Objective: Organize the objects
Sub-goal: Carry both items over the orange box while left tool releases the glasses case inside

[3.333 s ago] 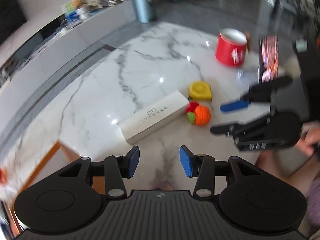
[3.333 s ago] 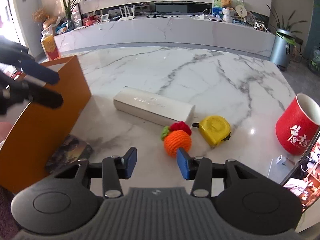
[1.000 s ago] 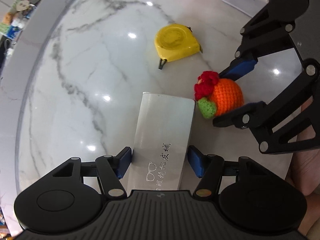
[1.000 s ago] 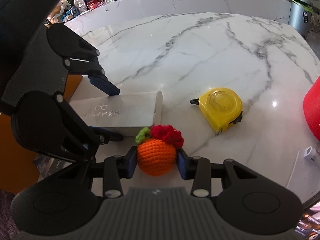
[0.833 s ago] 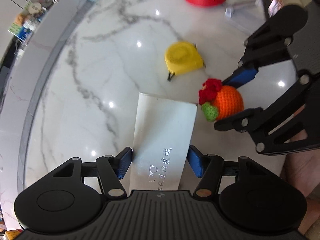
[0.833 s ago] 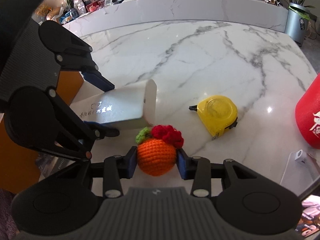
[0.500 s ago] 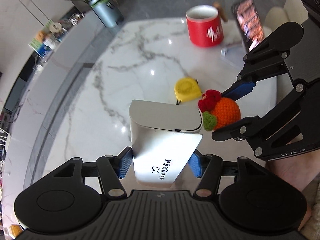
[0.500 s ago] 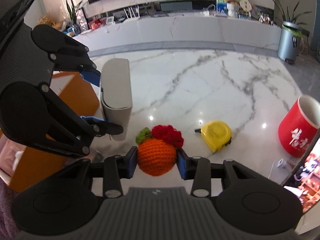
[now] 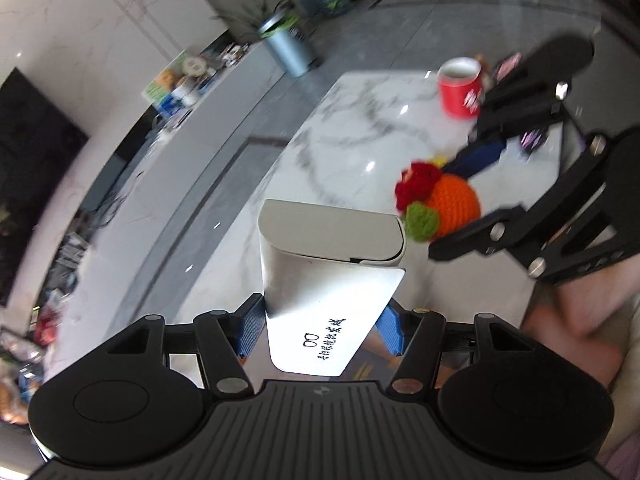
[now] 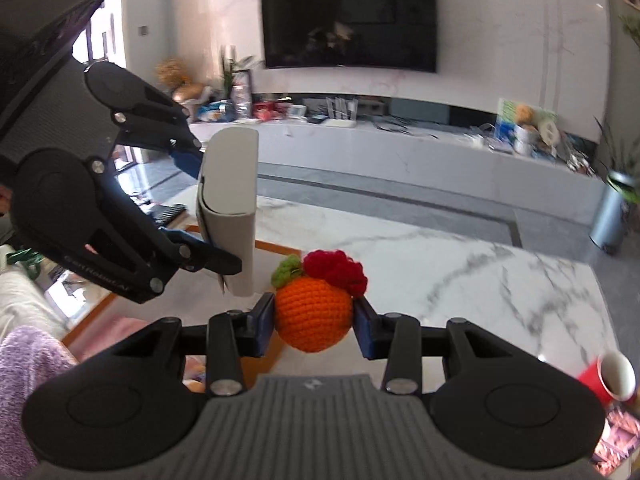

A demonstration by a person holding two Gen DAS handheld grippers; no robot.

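I have the white glasses case (image 9: 328,272) clamped between my left gripper (image 9: 320,330)'s blue pads, its far end raised clear of the marble table (image 9: 352,148); its near end drops out of sight behind the gripper body, so I cannot see how deep the hold goes. Printed characters and a small spectacles mark show on its face, too small for me to read. My right gripper (image 10: 314,320) is closed on the orange crocheted fruit (image 10: 312,316), red and green tufts on top, both pads pressing its sides. In the right wrist view the case (image 10: 232,204) stands nearly upright just beside the fruit, and I cannot tell whether they touch. Below them I catch only an orange edge of a box (image 10: 276,246), mostly hidden. The red mug (image 9: 460,90) sits at the table's far end, blurred; the right gripper partly covers what lies beside it.
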